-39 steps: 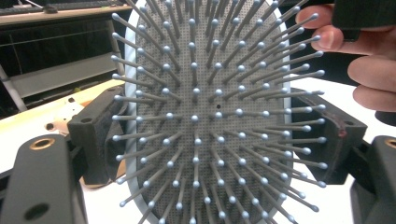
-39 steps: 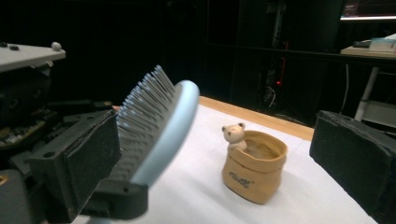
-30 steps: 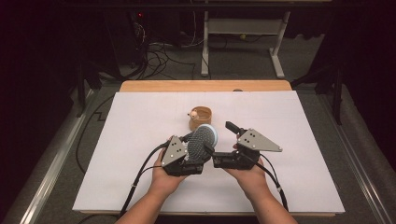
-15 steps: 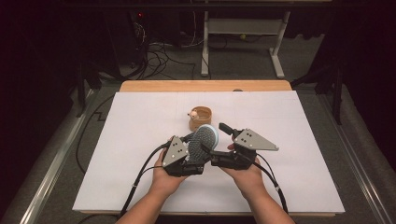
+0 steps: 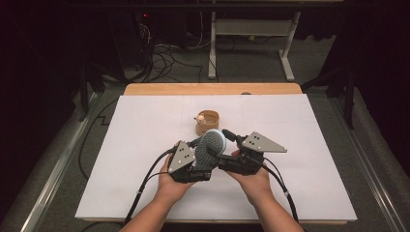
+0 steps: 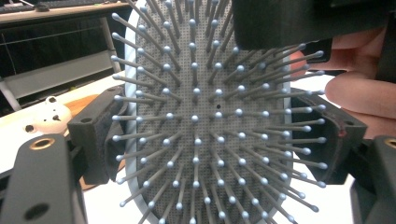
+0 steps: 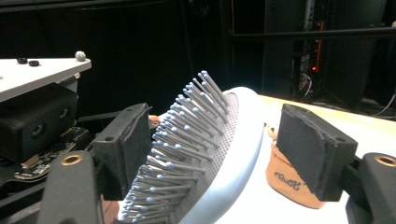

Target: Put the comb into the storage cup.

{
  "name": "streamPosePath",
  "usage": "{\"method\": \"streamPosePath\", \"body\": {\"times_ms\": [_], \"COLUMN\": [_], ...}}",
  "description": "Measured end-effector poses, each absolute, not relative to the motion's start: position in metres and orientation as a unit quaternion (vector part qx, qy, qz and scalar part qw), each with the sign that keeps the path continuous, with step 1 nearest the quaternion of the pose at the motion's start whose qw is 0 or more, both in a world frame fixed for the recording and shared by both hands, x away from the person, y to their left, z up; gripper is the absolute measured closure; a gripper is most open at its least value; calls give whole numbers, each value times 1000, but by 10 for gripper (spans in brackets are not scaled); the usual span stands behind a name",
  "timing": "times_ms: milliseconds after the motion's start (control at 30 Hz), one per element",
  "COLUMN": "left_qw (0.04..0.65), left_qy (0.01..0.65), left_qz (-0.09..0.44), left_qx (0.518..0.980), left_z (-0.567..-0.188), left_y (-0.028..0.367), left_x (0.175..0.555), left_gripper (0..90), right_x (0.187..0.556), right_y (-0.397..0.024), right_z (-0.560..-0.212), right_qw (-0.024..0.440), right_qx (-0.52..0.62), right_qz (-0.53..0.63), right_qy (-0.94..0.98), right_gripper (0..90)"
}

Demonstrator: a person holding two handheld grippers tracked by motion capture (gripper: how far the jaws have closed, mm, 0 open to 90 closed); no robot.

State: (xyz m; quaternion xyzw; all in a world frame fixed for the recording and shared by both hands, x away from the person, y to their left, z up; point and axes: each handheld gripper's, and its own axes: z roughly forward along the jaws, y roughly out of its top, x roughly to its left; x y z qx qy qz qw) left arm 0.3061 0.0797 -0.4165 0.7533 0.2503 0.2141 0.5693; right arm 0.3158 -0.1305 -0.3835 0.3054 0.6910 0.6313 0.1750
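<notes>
On the white table sheet (image 5: 145,145), near its front edge: you held both grippers together, jaws meeting at the brush.
Brush: the pale blue oval hairbrush with grey ball-tipped bristles (image 5: 212,145) stood raised off the sheet.
Left gripper (image 6: 219,140): your jaws pinched the brush head by its two edges.
Right gripper (image 7: 224,144): your jaws had just been closing around the head, one against the bristles, the other clear of its back.
Behind: a small tan holder (image 5: 208,123) stood just beyond the brush.
</notes>
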Motion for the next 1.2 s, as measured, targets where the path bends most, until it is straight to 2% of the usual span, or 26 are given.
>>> {"method": "streamPosePath", "body": {"times_ms": [867,1200], "left_qw": [565,562], "left_qy": [250,251], "left_qz": [220,221], "left_qx": [755,756], "left_z": [-416,-417], "left_y": [80,78], "left_x": [306,305], "left_gripper": [208,208], "right_x": [321,321], "right_y": [-129,-131], "right_z": [-387,-388], "right_qw": [131,124], "right_qx": [316,319], "right_qz": [642,644], "right_qy": [686,685], "right_gripper": [400,470]}}
